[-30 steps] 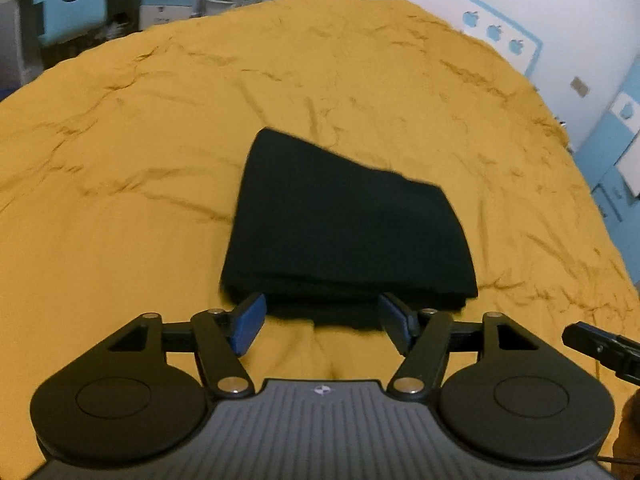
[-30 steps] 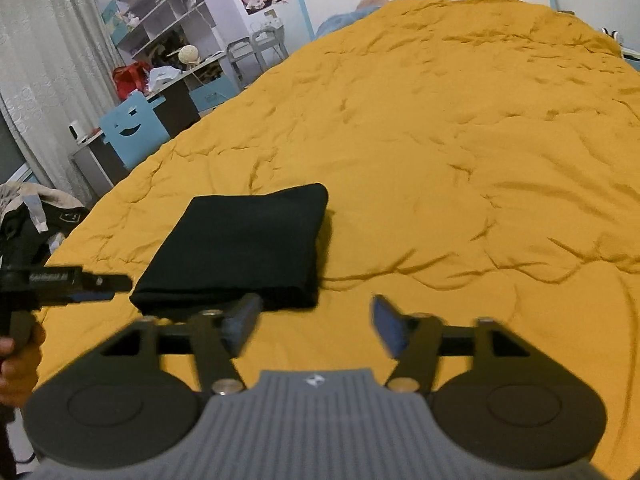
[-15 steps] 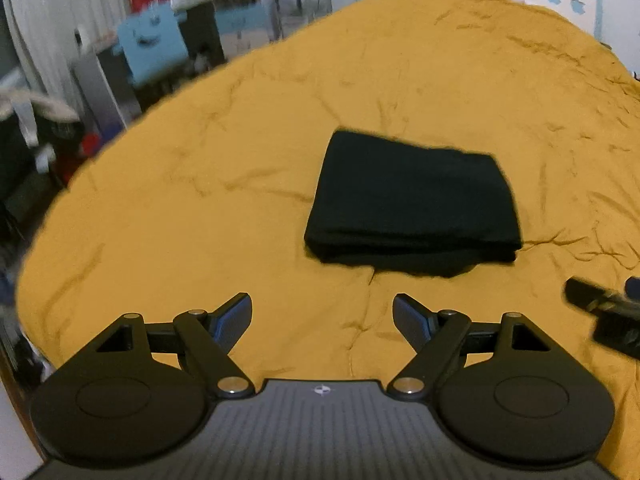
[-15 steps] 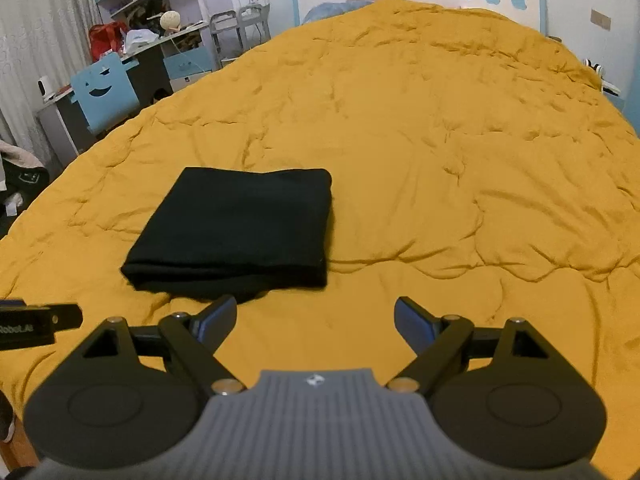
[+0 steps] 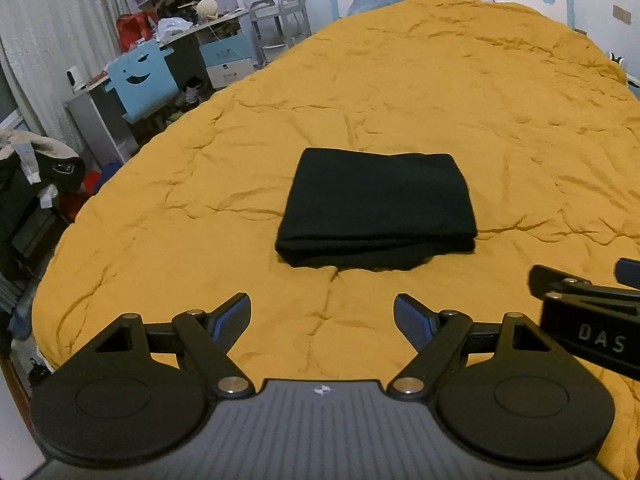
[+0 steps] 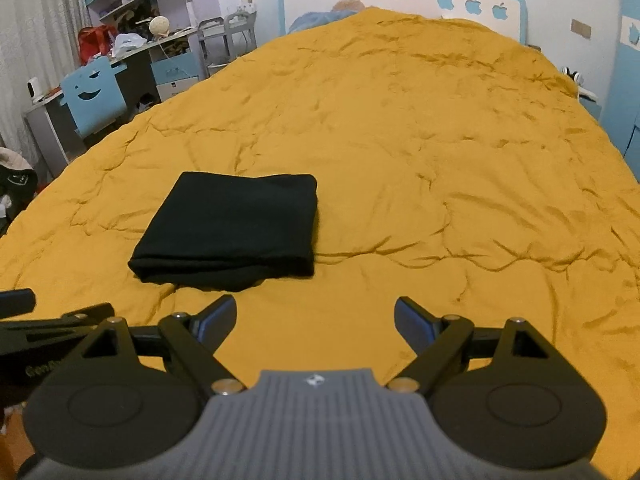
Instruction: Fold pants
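The black pants [image 5: 378, 208] lie folded into a compact rectangle on the yellow bedspread [image 5: 460, 100]. They also show in the right wrist view [image 6: 232, 228], left of centre. My left gripper [image 5: 322, 318] is open and empty, held back from the near edge of the pants. My right gripper [image 6: 314, 320] is open and empty, near the bed's front edge, to the right of the pants. The right gripper also shows at the right edge of the left wrist view [image 5: 580, 280].
A desk with a blue smiling-face chair [image 5: 140, 80] and cluttered shelves stands left of the bed. Dark clothes [image 5: 32, 176] are piled at the far left. The blue and white headboard [image 6: 400, 4] is at the far end.
Both grippers have pulled back from the folded pants and risen. The left view has swung from the right side of the room toward the desk. The pants have stayed in place.
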Demonstrator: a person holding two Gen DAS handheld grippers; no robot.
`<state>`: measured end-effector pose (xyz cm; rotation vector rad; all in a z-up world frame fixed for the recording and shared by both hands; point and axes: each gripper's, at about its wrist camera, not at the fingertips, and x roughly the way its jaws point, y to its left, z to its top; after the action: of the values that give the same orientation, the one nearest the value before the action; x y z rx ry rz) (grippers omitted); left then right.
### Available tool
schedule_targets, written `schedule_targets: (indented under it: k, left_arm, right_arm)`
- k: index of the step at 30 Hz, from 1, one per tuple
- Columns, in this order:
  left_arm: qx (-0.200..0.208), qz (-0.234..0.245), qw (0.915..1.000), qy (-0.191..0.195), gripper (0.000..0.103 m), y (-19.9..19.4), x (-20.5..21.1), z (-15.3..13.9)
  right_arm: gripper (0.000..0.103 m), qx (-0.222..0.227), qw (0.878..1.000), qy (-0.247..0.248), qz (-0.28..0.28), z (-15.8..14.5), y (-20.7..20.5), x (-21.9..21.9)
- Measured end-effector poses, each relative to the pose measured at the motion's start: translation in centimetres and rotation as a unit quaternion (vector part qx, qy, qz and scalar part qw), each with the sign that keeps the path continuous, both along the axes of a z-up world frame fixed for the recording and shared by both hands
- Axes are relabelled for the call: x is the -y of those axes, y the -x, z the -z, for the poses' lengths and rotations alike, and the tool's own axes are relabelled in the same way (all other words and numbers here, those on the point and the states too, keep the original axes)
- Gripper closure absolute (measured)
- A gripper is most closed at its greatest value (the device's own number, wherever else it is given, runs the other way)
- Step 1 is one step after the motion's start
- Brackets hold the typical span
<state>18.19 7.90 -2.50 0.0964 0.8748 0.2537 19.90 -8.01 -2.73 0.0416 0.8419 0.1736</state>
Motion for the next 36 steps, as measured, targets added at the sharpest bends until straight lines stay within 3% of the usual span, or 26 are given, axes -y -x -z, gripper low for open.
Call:
schedule_targets:
  k: [36]
  left_arm:
    - [0.002, 0.006, 0.9999, -0.009, 0.008, 1.1, 1.2, -0.7]
  right_arm:
    - [0.021, -0.01, 1.0, -0.004, 0.006, -0.3, 1.0, 1.1]
